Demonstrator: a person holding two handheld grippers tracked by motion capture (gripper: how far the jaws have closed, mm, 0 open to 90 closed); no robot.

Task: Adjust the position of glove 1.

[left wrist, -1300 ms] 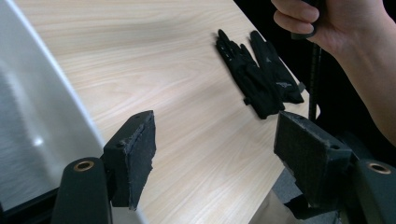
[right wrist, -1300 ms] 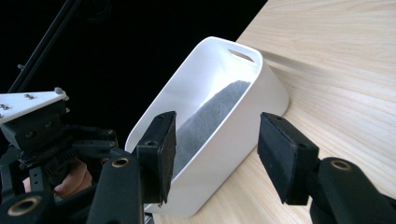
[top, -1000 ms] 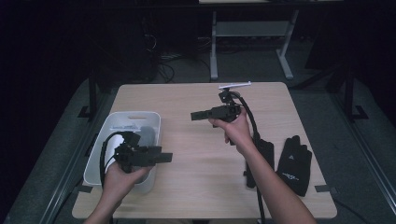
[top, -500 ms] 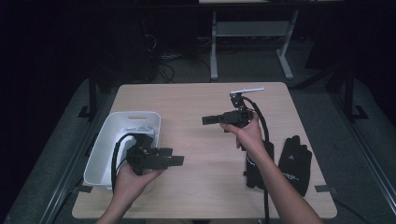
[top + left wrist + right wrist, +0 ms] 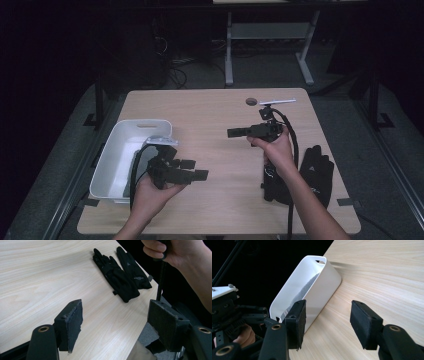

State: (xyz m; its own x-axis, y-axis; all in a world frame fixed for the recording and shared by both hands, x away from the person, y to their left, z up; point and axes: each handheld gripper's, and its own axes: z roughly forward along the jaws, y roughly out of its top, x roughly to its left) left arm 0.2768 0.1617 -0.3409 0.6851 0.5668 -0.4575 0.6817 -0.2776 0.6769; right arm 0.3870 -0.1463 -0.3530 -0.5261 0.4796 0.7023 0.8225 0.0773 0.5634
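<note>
Two black gloves lie at the table's right side; in the high view one glove (image 5: 318, 171) lies bare and the other (image 5: 274, 186) sits partly under the right forearm. In the left gripper view both gloves (image 5: 117, 280) lie flat ahead of my left gripper (image 5: 117, 320), whose jaws stand open and empty. A white bin (image 5: 116, 155) sits at the left edge. My left gripper (image 5: 196, 170) hovers just right of the bin, pointing right. My right gripper (image 5: 234, 132) hangs over the table's middle, pointing left, open and empty. In the right gripper view it (image 5: 330, 320) faces the bin (image 5: 317, 287).
A white strip (image 5: 277, 101) and a round hole (image 5: 251, 101) mark the table's far edge. The right gripper's cable (image 5: 294, 150) trails along the right forearm. Bare wood lies between the two grippers. Dark floor and a metal frame (image 5: 229, 55) lie beyond the table.
Both hands have shifted to the right over the table. The left gripper has left the bin's edge, and the right one has come slightly nearer. Jaws look unchanged.
</note>
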